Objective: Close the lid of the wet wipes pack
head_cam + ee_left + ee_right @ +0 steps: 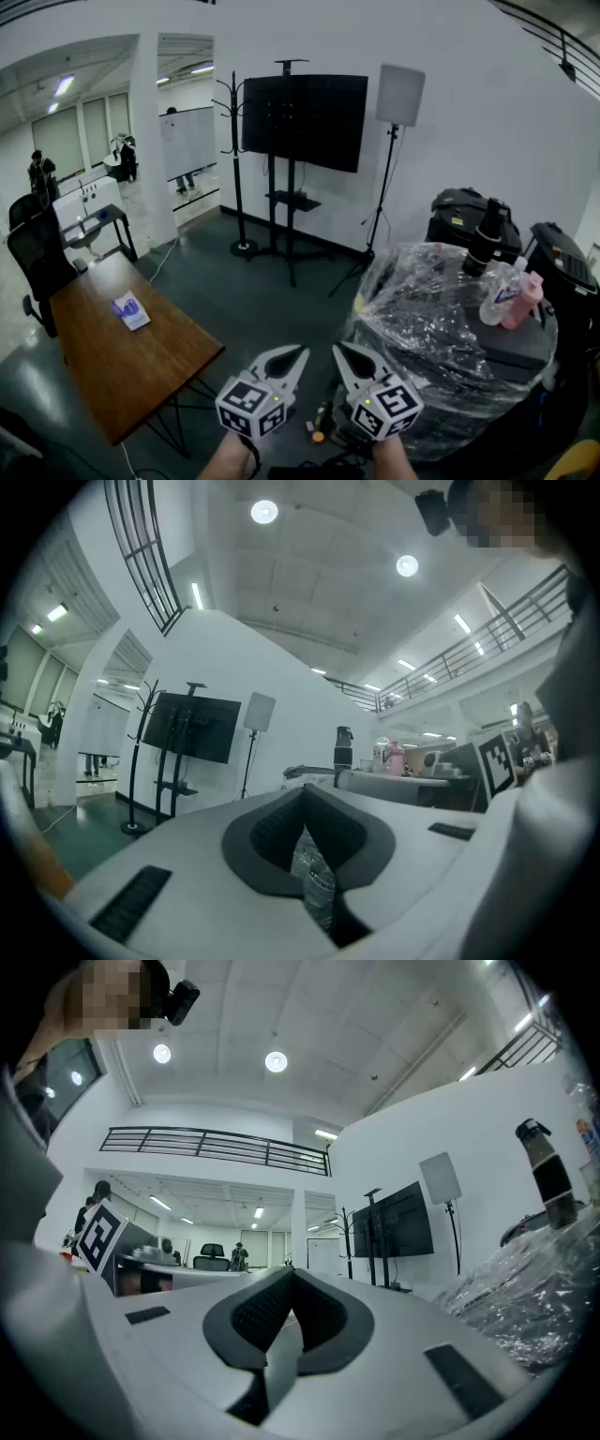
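The wet wipes pack (130,310), small, white and blue, lies on the brown table (112,361) at the left of the head view; it is too small to tell how its lid stands. Both grippers are held up low in the middle, well to the right of the table and away from the pack. My left gripper (298,355) (302,792) is shut with nothing between its jaws. Beside it, my right gripper (340,350) (291,1275) is also shut and empty. Neither gripper view shows the pack.
A plastic-wrapped bulk (431,319) stands at the right with a black bottle (486,237) and a pink bottle (525,298) on top. A TV on a stand (305,120), a coat rack (234,141) and a light stand (398,98) line the far wall. An office chair (37,253) sits left of the table.
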`<state>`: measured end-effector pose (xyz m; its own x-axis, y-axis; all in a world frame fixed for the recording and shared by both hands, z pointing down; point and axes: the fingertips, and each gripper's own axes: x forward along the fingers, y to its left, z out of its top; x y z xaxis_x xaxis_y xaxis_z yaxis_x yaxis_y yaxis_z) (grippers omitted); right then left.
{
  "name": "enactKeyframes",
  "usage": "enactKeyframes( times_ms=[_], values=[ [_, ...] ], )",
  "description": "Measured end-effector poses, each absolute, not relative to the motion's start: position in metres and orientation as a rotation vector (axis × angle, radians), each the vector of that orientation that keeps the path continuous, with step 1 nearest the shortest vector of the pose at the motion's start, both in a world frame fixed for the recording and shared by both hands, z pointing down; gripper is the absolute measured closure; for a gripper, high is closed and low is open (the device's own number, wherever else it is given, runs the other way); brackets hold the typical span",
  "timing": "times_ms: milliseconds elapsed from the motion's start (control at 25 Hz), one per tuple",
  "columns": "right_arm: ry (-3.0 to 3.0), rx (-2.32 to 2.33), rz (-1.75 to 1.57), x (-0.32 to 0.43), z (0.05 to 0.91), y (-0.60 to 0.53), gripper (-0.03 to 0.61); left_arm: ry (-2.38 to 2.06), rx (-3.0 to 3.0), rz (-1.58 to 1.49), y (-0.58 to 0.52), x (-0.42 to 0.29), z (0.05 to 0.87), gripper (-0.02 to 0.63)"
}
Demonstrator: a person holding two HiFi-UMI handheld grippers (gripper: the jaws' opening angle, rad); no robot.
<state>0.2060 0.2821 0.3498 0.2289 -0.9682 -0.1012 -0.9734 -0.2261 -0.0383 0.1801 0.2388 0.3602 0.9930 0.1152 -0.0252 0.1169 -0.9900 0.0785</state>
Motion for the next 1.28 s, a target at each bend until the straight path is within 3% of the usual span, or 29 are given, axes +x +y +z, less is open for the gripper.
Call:
enactKeyframes(
  times_ms=[720,1280],
  values=[
    [2.008,-2.311,0.09,0.226,0.352,0.252,0.568,0.072,3.062,0.002,0.213,0.198,0.369,0.607],
    [2.379,-1.963,0.04,0.205,0.37,0.165,0.568,-0.531,3.037,0.017,0.116,0.147,0.379,0.607]
  ],
)
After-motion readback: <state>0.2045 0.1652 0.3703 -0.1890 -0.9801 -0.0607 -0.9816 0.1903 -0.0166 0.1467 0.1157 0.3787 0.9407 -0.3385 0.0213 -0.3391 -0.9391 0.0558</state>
